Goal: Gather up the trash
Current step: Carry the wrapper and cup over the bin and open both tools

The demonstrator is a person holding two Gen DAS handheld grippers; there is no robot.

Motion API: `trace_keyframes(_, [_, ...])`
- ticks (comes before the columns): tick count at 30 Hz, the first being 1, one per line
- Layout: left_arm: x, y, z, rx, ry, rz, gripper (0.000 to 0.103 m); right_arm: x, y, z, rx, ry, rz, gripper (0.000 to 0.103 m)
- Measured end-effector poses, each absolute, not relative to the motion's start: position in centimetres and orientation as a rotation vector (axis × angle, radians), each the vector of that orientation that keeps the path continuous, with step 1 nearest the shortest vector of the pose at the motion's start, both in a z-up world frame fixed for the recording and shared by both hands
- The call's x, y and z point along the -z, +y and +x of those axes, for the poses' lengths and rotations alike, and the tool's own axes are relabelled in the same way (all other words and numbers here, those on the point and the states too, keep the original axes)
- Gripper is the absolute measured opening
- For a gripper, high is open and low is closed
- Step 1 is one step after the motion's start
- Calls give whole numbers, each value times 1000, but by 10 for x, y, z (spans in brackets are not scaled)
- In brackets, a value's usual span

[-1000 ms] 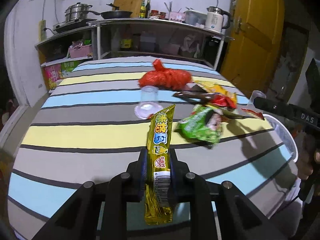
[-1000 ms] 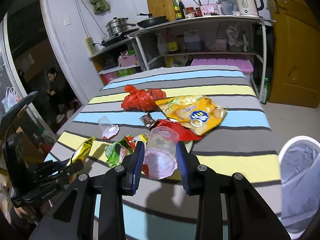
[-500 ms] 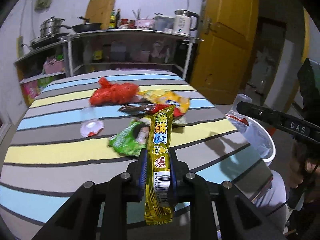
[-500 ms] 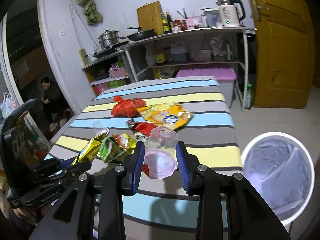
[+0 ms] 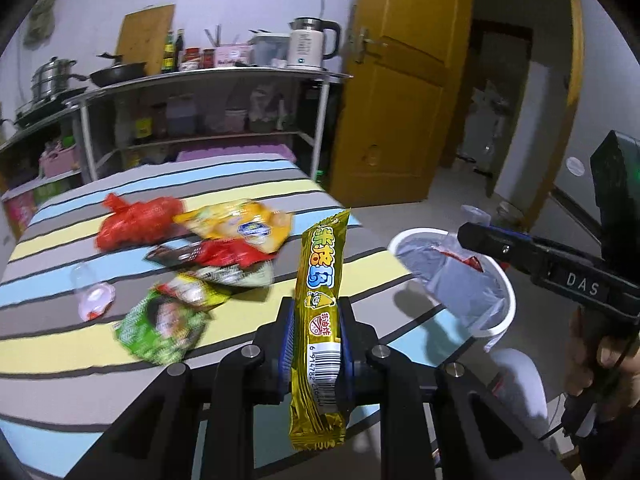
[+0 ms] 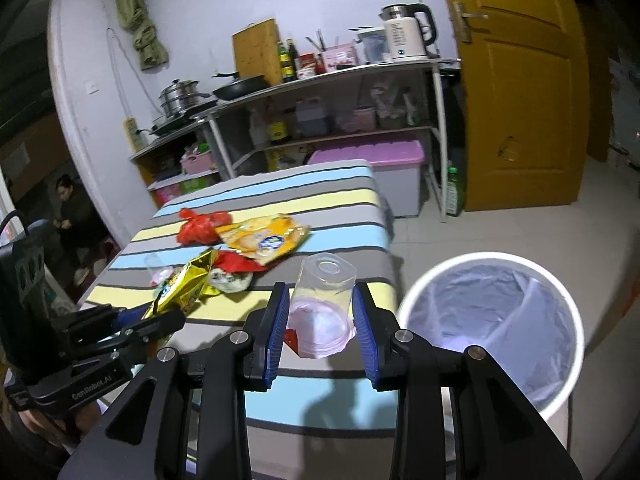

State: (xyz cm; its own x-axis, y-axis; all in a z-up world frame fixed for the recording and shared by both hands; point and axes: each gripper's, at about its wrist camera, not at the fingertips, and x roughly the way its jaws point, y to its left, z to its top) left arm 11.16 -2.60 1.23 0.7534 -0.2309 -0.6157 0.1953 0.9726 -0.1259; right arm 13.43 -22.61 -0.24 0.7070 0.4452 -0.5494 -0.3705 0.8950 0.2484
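On striped table [image 5: 80,364], wrappers [image 5: 160,322], beside white bin [image 6: 490,322]

Two clear plastic cups [image 6: 321,304] [image 5: 89,294]. One gold snack stick wrapper [image 5: 319,324]. One red plastic bag [image 5: 134,227]. One yellow chip bag [image 5: 240,225]. One green wrapper [image 5: 162,323]. One lined bin [image 6: 490,322].

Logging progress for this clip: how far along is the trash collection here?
Nothing visibly binned yet; the bin looks empty. In hand: left gripper clamps a gold snack wrapper; right gripper holds a clear plastic cup. Left on the table: red bag, yellow packet, green packet, another cup.
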Motion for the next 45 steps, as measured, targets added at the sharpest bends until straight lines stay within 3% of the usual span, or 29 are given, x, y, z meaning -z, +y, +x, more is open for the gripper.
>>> trace_keyframes(21, [-6, -123, 160, 407, 691, 9, 20, 20, -308, 141, -298, 662, 192, 34])
trace_keyframes(41, [35, -185, 204, 498, 790, 42, 21, 57, -360, 160, -198, 742, 244, 34])
trace_keyframes(45, [42, -187, 213, 502, 816, 35, 34, 66, -362, 165, -188, 777, 247, 34])
